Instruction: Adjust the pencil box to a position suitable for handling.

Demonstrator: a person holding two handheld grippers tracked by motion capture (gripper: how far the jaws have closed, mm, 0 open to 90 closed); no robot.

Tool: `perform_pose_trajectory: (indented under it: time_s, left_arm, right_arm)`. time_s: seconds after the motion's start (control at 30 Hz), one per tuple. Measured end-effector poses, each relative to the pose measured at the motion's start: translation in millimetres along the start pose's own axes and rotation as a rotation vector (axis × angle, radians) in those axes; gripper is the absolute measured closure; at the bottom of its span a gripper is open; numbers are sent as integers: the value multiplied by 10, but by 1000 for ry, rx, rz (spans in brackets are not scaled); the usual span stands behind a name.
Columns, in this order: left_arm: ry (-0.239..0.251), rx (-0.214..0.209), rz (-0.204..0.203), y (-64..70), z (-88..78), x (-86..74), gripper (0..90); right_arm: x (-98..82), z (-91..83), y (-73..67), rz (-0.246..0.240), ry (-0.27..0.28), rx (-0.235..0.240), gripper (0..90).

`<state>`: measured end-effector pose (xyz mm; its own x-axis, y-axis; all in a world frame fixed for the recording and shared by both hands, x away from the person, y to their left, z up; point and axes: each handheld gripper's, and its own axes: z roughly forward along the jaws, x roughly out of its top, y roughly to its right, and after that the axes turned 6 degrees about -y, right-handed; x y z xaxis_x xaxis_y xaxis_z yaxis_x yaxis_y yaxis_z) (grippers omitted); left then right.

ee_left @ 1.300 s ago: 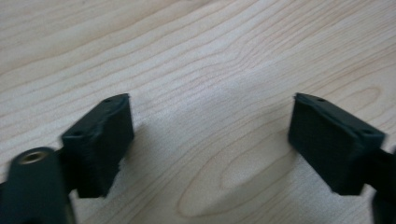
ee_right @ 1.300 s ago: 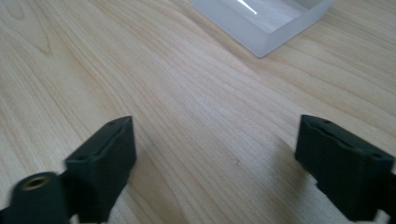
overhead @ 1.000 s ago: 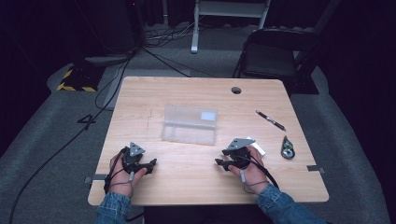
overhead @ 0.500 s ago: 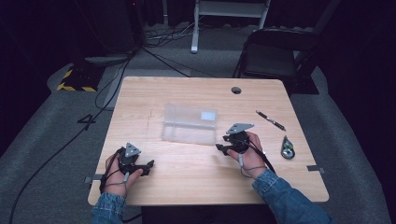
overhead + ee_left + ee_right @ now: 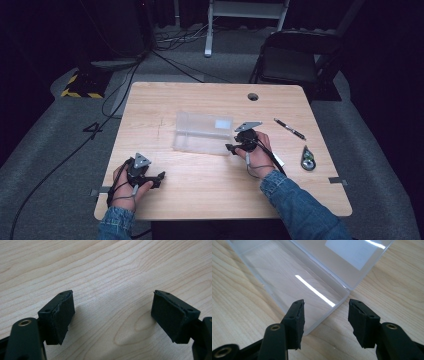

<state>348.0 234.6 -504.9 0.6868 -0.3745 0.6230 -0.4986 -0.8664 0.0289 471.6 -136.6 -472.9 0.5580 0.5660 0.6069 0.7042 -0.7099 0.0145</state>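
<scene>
A clear plastic box (image 5: pixel 202 132) lies open at the middle of the wooden table (image 5: pixel 200 195), its lid with a white label folded back. My right gripper (image 5: pixel 231 148) is at the box's right front corner, open. In the right gripper view that corner of the box (image 5: pixel 294 277) lies just ahead of and below the right gripper (image 5: pixel 325 322), with nothing between the pads. My left gripper (image 5: pixel 161 177) rests near the table's front left. In the left gripper view the left gripper (image 5: pixel 112 317) stands open over bare wood.
A black pen (image 5: pixel 290 129) lies right of the box, and a small dark and silver object (image 5: pixel 307 159) sits nearer the right edge. A round hole (image 5: pixel 253 96) is in the far table top. A folding chair (image 5: pixel 295 60) stands behind the table.
My right hand has moved forward across the table, up to the box's right front corner. The left hand has stayed where it was.
</scene>
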Motion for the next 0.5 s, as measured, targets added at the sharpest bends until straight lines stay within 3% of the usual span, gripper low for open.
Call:
perform_pose_trajectory:
  time_s: [0.5]
  left_arm:
    - [-9,-3,4,3,-1,4,182]
  right_arm:
    - [-27,114,-19,-14,-36,9,468]
